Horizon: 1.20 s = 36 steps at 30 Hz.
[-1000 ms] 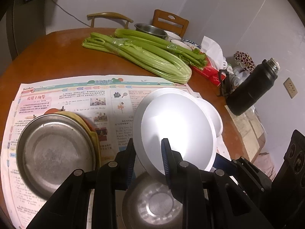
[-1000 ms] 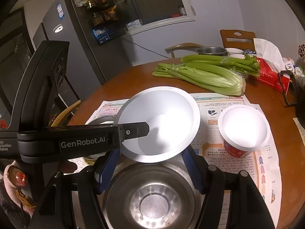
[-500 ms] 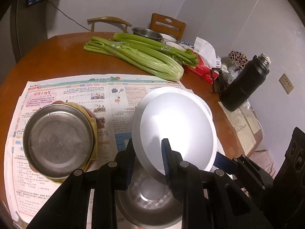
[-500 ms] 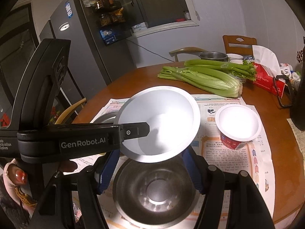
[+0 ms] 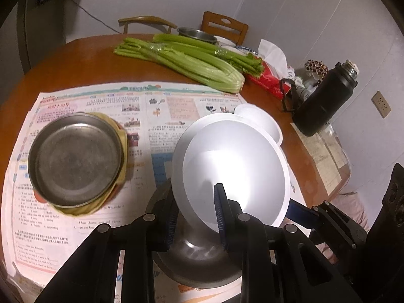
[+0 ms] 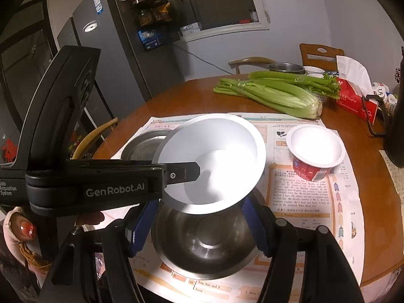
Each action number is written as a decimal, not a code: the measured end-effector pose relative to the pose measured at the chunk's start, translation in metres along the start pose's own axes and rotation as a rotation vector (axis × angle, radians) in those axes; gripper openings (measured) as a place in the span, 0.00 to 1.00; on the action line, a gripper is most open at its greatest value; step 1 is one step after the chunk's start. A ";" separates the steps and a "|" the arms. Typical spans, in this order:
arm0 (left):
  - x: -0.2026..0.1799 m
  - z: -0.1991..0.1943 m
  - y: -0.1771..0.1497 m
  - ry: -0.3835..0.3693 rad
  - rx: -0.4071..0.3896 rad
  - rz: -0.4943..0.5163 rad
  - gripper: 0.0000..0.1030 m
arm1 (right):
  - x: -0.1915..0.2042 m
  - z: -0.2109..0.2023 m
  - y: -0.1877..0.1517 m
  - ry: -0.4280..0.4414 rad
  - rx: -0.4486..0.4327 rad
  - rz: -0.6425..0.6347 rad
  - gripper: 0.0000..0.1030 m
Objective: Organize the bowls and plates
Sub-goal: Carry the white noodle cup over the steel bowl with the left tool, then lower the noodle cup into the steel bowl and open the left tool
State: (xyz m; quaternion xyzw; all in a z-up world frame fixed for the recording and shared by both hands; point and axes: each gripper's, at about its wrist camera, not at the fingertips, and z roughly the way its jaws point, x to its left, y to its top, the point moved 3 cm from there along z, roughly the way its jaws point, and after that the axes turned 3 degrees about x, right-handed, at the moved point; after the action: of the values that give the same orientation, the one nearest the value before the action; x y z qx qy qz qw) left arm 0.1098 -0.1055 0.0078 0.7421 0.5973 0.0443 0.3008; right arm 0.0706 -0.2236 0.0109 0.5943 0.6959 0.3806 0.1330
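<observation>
My left gripper (image 5: pixel 195 217) is shut on the rim of a white bowl (image 5: pixel 234 166) and holds it tilted in the air above a steel bowl (image 5: pixel 199 260). The white bowl (image 6: pixel 214 159) and the left gripper (image 6: pixel 181 174) also show in the right wrist view. My right gripper (image 6: pixel 199 229) is open, its blue-padded jaws standing on either side of the steel bowl (image 6: pixel 204 245), which rests on the newspaper (image 6: pixel 315 202). A steel plate (image 5: pixel 75 159) lies on a yellow dish at the left. A small white and red cup (image 6: pixel 314 151) stands at the right.
Celery bunches (image 5: pixel 192 63) lie across the far side of the round wooden table (image 5: pixel 75 63). A red tissue box (image 5: pixel 267 80) and a black flask (image 5: pixel 325 103) stand at the right edge. A steel bowl (image 5: pixel 197 34) and two chairs are at the back.
Both grippers have risen and drawn back from the table. The white bowl has lifted higher above the steel bowl, which stays on the newspaper between the right jaws.
</observation>
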 end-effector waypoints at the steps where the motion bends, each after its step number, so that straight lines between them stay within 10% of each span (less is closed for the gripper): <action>1: 0.001 0.002 -0.002 0.002 0.006 -0.003 0.26 | 0.000 0.001 -0.003 0.000 0.007 -0.002 0.66; 36: 0.012 0.037 -0.038 0.040 0.112 -0.022 0.29 | 0.006 0.035 -0.042 0.011 0.170 -0.045 0.66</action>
State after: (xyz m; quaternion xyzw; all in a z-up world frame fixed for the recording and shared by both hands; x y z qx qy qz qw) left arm 0.0960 -0.1052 -0.0448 0.7501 0.6131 0.0222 0.2470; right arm 0.0613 -0.2054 -0.0403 0.5856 0.7395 0.3204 0.0868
